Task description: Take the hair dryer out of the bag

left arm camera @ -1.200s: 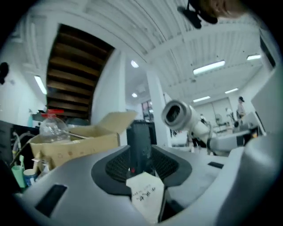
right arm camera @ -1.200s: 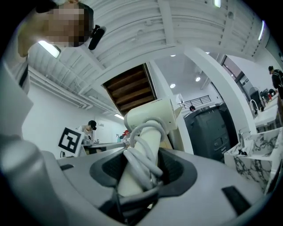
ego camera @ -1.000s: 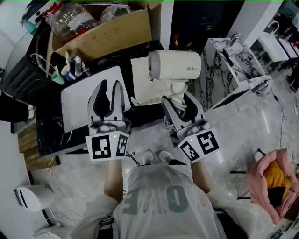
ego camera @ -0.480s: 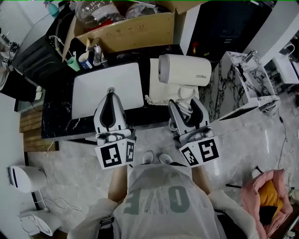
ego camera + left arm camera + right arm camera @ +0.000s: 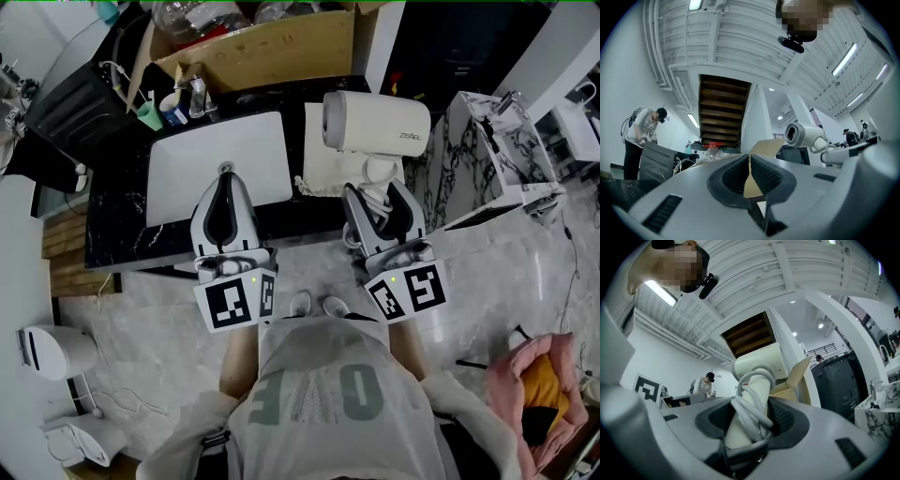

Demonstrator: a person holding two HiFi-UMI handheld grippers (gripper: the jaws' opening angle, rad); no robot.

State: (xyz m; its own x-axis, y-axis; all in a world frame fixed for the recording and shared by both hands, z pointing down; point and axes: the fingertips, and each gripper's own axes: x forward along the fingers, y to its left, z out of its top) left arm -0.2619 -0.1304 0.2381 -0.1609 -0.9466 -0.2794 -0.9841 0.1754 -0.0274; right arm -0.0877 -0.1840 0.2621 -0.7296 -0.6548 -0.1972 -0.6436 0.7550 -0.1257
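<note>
Closest to me is the right tool (image 5: 380,194). Its jaws are clamped on the handle of the cream-white plastic hair dryer (image 5: 377,122), w/ the white cord (image 5: 751,416) looped round the handle and caught between the pads too. The left tool (image 5: 225,178) sits beside it, jaws together, nothing in them.

Key relation for the next move: the dryer is straight ahead of the right tool. The handle runs away from me out of the jaws, and the barrel crosses at the far end, left-to-right, round open end pointing left. It's over the right part of the flat cream cloth bag (image 5: 317,167), which lies on the black veined tabletop (image 5: 117,239). Can't tell if the dryer touches the bag. There's no cloth on the dryer, so I'd call it out already; what's left is prob. carrying it clear. The left tool is free, near the bag's left edge, and could pin the bag if the cord drags.

The dryer looks smooth and matte, w/ small grey lettering on the barrel. I'd guess it's a bit top-heavy in this hold.

Left of the bag is a white flat rectangular panel (image 5: 220,159). Beyond the bag is a brown cardboard box (image 5: 272,52).
</note>
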